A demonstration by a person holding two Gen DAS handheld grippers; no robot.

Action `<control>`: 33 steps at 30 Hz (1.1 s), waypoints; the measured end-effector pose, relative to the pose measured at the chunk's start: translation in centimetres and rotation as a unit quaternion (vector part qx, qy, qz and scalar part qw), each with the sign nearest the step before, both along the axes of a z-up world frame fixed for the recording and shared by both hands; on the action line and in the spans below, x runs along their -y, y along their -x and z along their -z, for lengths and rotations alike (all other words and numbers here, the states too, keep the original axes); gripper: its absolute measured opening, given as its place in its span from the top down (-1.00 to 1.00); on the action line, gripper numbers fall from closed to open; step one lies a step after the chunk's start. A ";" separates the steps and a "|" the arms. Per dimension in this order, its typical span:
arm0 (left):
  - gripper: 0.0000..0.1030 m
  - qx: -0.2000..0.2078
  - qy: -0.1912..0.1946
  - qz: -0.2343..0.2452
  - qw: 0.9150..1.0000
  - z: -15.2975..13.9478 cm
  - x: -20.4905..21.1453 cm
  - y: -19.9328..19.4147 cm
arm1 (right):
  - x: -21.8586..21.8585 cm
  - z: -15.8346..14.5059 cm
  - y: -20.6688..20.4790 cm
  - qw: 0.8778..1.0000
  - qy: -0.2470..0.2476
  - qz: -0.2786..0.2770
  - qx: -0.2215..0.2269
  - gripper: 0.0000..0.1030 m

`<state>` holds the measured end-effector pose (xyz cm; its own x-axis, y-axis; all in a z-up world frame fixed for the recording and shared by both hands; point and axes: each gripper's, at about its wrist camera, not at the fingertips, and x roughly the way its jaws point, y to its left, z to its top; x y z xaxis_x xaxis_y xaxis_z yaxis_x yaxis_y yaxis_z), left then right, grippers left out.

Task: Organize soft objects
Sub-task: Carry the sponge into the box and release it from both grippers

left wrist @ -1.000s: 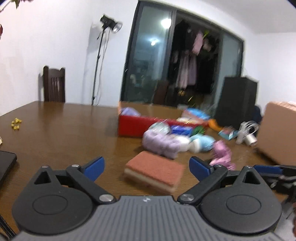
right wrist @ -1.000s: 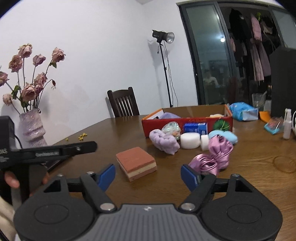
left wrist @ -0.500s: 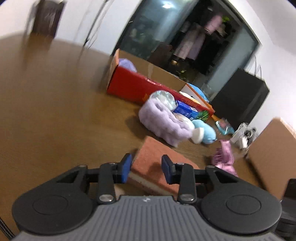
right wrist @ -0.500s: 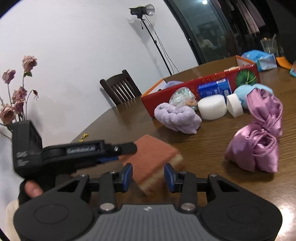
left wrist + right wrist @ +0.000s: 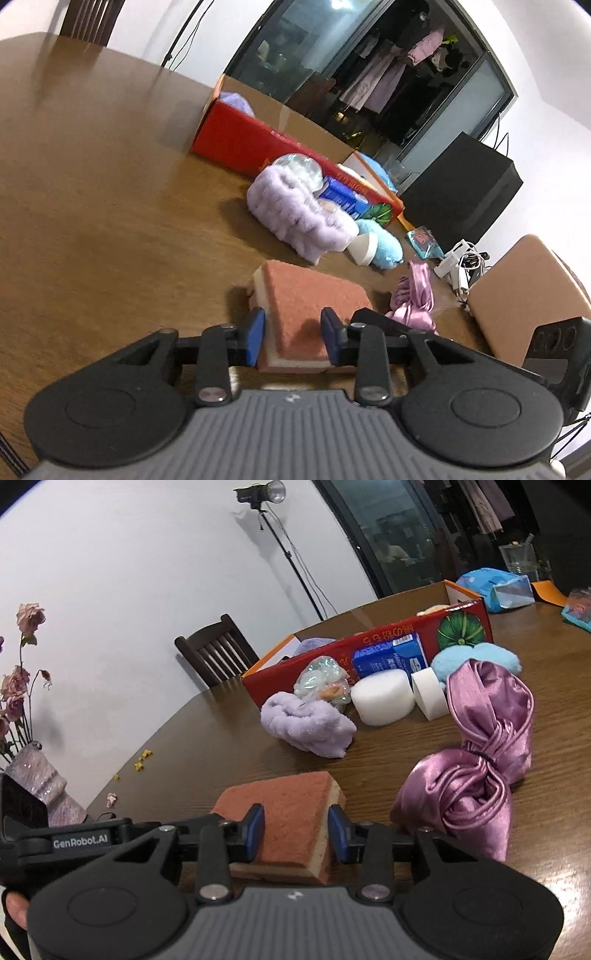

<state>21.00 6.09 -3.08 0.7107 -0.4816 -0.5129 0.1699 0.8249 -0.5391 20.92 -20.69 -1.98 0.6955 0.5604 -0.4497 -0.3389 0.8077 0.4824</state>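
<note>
A: Left wrist view first. Where is the sponge?

B: The sponge [image 5: 310,306] sits low in the centre of the frame on the wooden table [image 5: 92,206]. The left gripper [image 5: 292,341] has its blue pads against the sponge's near end on both sides, narrowed to a pinch on it. Above centre lie the lilac towel [image 5: 295,214] and the red box [image 5: 251,147]; the pink satin cloth [image 5: 413,299] is at right.

A: And the right wrist view?

B: The right gripper [image 5: 296,834] frames the same sponge [image 5: 288,823] at lower centre, its pads [image 5: 255,832] narrow and touching the sponge's sides. The satin cloth [image 5: 476,760] fills the right; the towel [image 5: 306,727] is at centre
</note>
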 end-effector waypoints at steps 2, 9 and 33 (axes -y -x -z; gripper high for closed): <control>0.37 0.014 0.004 0.001 1.000 -1.4 0.4 -0.5 | 0.4 -1.0 -0.3 1.000 -0.007 0.004 0.010 0.35; 0.37 0.107 0.005 0.039 0.993 -10.0 3.3 -11.4 | 3.2 -9.7 -7.6 0.991 0.024 0.015 0.127 0.36; 0.05 -0.038 -0.089 0.065 0.993 -8.2 10.9 -39.2 | 7.0 -10.0 -37.2 0.973 0.219 0.070 0.001 0.40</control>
